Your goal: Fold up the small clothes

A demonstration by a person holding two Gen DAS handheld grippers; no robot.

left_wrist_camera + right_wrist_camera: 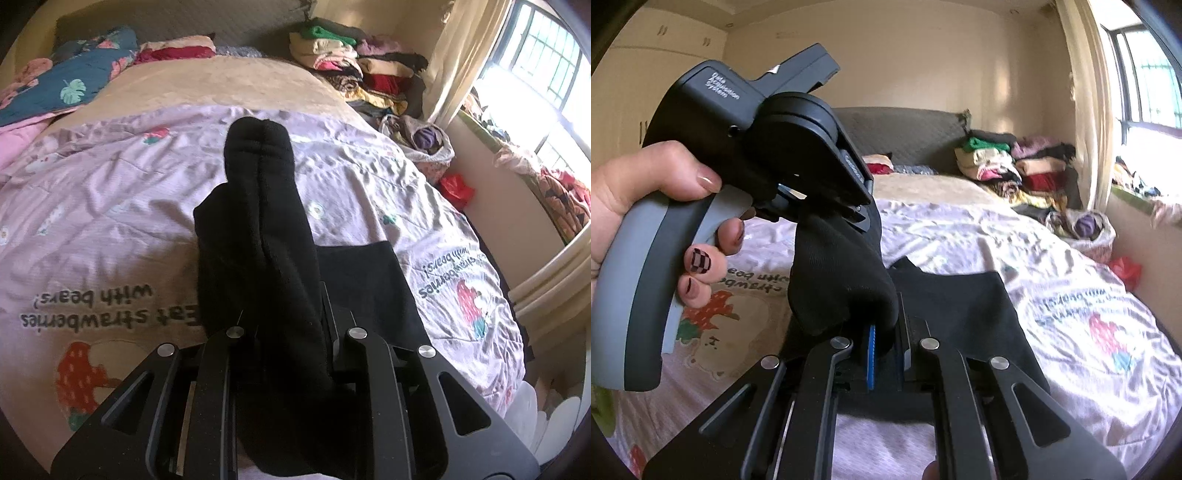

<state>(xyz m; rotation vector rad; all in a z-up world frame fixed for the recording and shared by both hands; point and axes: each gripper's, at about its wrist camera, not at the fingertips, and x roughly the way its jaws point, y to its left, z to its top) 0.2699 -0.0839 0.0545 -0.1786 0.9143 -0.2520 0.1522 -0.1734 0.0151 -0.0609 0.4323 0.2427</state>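
Right wrist view: the right gripper [884, 354] pinches one end of a long black knit sock [846, 280] between its blue pads. The left gripper [862, 218], held in a hand [646, 206] with painted nails, clamps the sock's other end. The sock hangs above a flat black cloth [960, 306] lying on the pale purple strawberry-print bedsheet [1034, 258]. Folded clothes [1008, 166] are piled by the headboard.
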